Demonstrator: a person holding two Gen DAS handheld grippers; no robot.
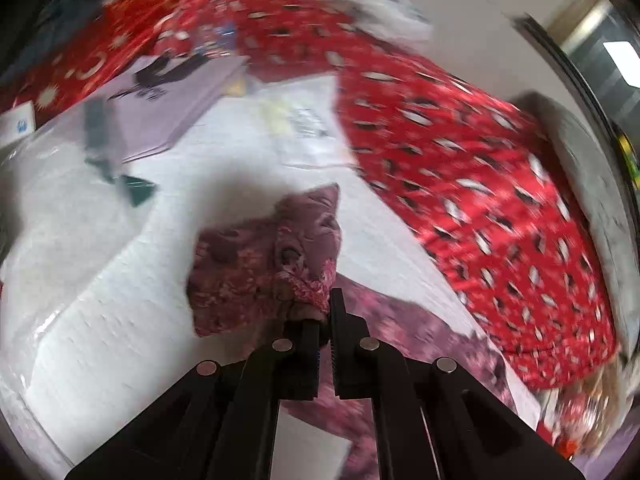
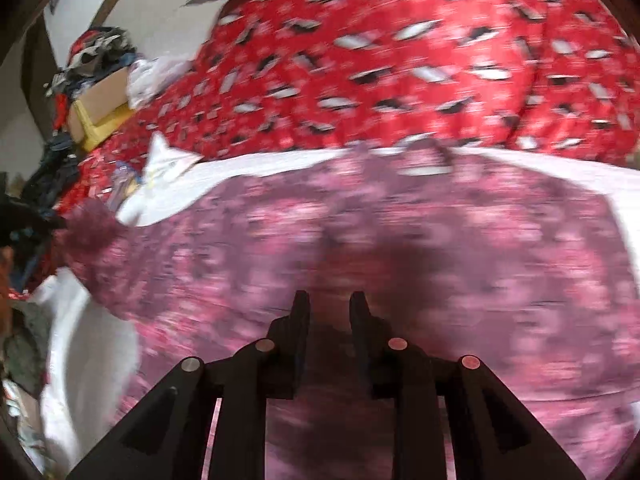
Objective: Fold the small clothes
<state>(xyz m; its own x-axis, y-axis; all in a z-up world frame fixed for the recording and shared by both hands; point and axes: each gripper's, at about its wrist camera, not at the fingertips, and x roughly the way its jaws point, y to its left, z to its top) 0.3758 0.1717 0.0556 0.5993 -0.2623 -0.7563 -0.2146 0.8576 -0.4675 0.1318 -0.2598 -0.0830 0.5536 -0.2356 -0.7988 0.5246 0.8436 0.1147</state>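
A white sheet [image 1: 120,280] covers the work surface, with a red patterned cloth [image 1: 460,160] spread along its far and right sides. On the far left lie a pale lilac box [image 1: 172,104] with dark lettering too blurred to read and a white card [image 1: 18,122] bearing a small blue mark. In the right wrist view a cardboard box [image 2: 104,100] heaped with dark clothes stands at the far left against a white wall. The left gripper [image 1: 326,312] is clamped on a bunched corner of the pink floral garment [image 1: 264,264], lifted off the sheet. The right gripper [image 2: 330,308] hovers with jaws slightly apart, empty, above the same garment lying spread flat [image 2: 400,232].
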